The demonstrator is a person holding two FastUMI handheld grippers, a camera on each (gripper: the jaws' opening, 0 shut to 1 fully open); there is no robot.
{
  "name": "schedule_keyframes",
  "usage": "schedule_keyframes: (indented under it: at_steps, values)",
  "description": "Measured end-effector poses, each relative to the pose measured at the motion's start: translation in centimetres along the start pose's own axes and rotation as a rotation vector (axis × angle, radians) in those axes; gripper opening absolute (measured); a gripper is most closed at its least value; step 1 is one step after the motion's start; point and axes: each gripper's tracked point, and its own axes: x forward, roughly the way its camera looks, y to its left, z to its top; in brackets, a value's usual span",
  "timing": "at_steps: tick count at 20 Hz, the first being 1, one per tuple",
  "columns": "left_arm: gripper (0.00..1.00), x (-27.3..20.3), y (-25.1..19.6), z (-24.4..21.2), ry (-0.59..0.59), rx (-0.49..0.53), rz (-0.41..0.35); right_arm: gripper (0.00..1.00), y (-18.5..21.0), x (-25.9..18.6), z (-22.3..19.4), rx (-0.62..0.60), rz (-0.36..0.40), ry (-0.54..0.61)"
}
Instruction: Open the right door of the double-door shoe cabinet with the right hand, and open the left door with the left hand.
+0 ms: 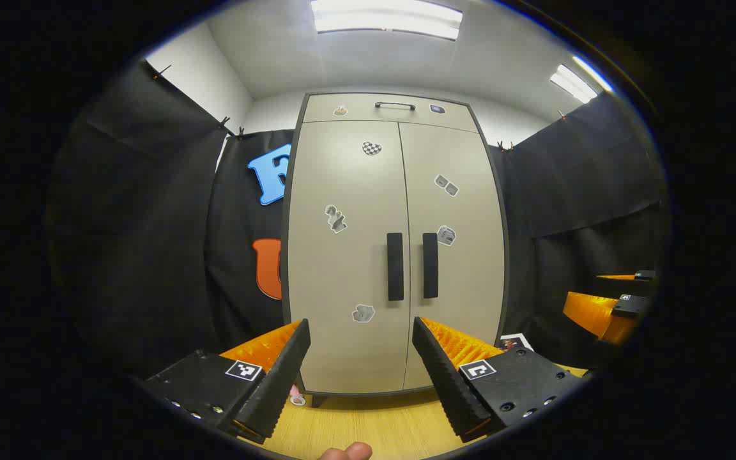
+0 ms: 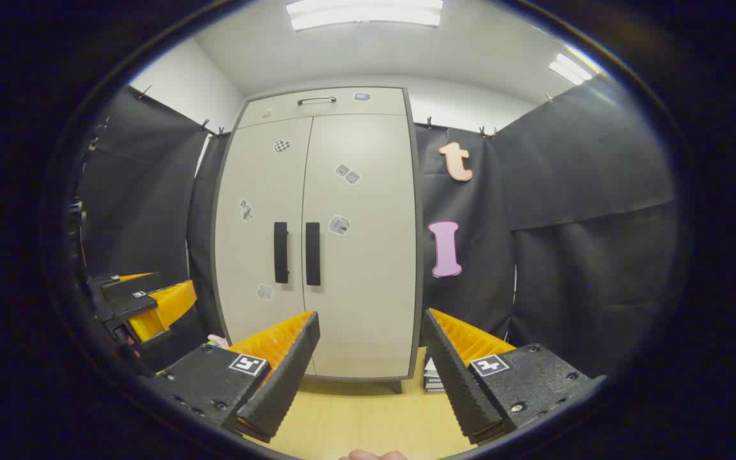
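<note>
Left gripper view: the left claw [image 1: 361, 374] stands wide open and holds nothing, its two fingers pointing at the lower half of the shoe cabinet [image 1: 393, 160], which stands upright on the wooden floor [image 1: 381, 428] well apart from the claw. Both doors are shut. The left door handle [image 1: 395, 266], a bar with its long axis vertical, sits just left of the cabinet's centre seam, ahead of and above the gap between the fingers; the right door handle [image 1: 430, 265] sits just across the seam from it. To the right of the cabinet the right claw [image 1: 617, 297] enters at the view's edge, and from here it is hard to say how wide it stands.

Right gripper view: the right claw [image 2: 371, 377] is also spread wide and empty, facing the cabinet's [image 2: 368, 306] lower right corner. The right door handle [image 2: 312, 253], again a vertical bar beside the seam, lies ahead, above and to the left of this claw, so the reach would likely need to swing left and up, with the fingers closing across the bar from either side. The left door handle [image 2: 280, 252] sits just beyond it. Left of the cabinet the left claw [image 2: 141, 300] shows. Neither door has been opened yet, and by the task's order the right one comes first.
</note>
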Motion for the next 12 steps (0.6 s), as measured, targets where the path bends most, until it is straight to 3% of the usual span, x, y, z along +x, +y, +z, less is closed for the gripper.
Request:
schedule_keyframes:
  at_steps: [12]
  values:
    - [0.96,1.3,0.9,-0.7,0.018,-0.040,0.009,1.00,-0.7,1.1,-1.5,0.026,-0.039,0.039]
